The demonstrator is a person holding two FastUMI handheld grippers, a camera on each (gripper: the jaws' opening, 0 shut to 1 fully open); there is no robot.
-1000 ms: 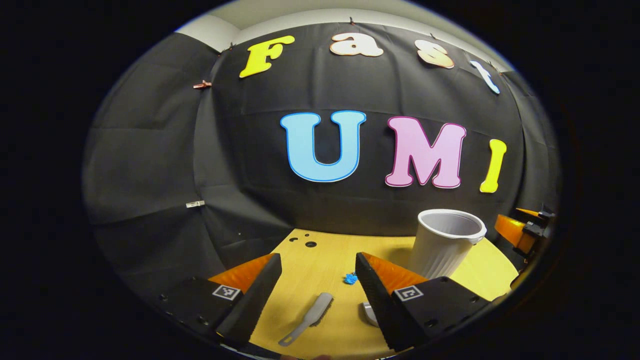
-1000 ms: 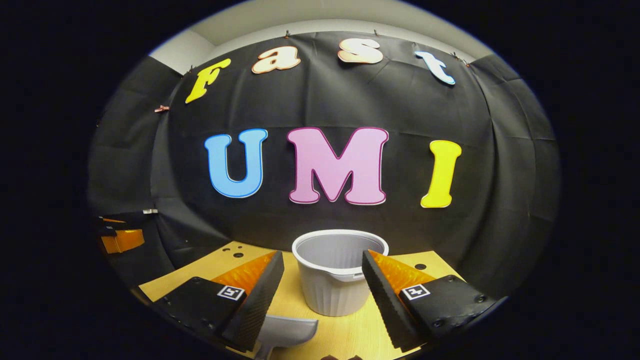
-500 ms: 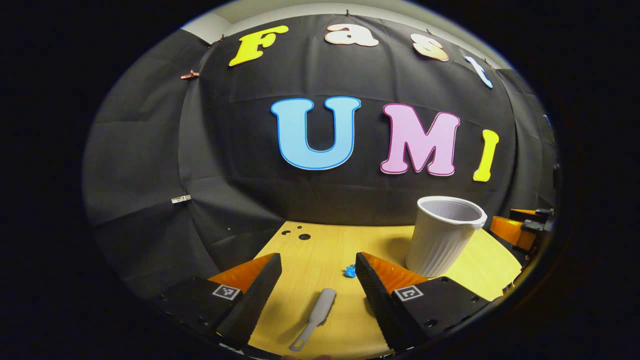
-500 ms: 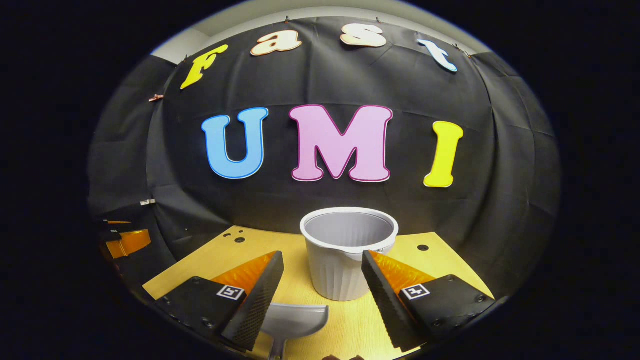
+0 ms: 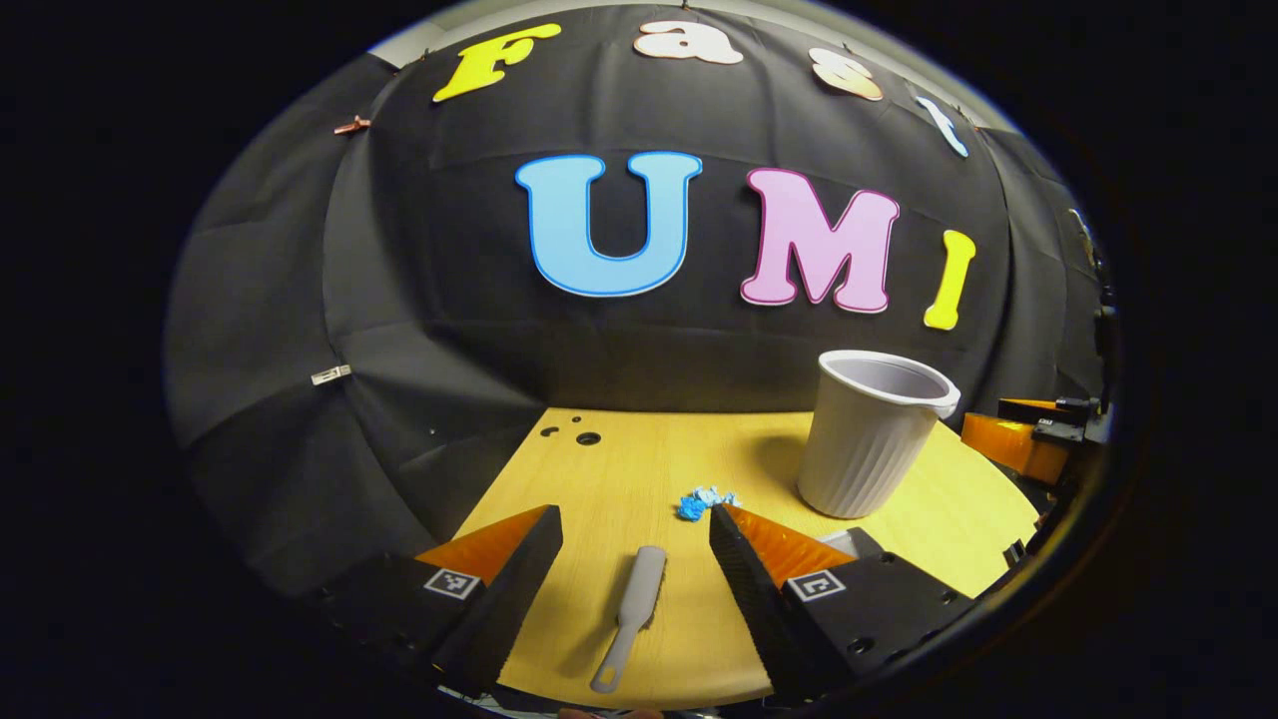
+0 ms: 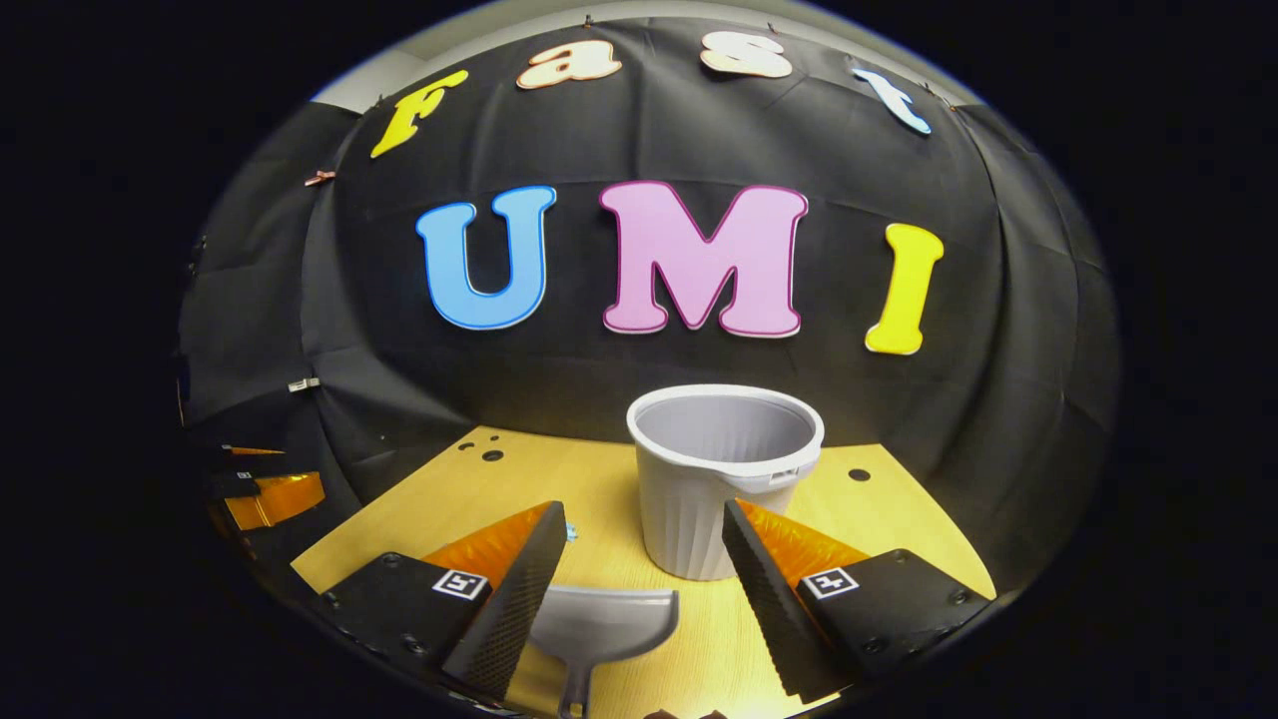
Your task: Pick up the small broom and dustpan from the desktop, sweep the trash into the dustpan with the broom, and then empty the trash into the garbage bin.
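Between the open left tool's (image 5: 635, 554) fingers lies the broom (image 5: 631, 611); untouched.

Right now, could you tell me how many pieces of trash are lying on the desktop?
1: a crumpled blue scrap on the desktop, just beyond the small broom and left of the garbage bin. More could be hidden behind the jaws.

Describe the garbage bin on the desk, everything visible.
The garbage bin is a pale grey, plastic-looking tub with vertical ribs down its tapering wall and a rolled rim with a small lip at the front. It stands upright and open on the wooden desk, looks empty inside, and nothing touches it; the dustpan lies in front of it.
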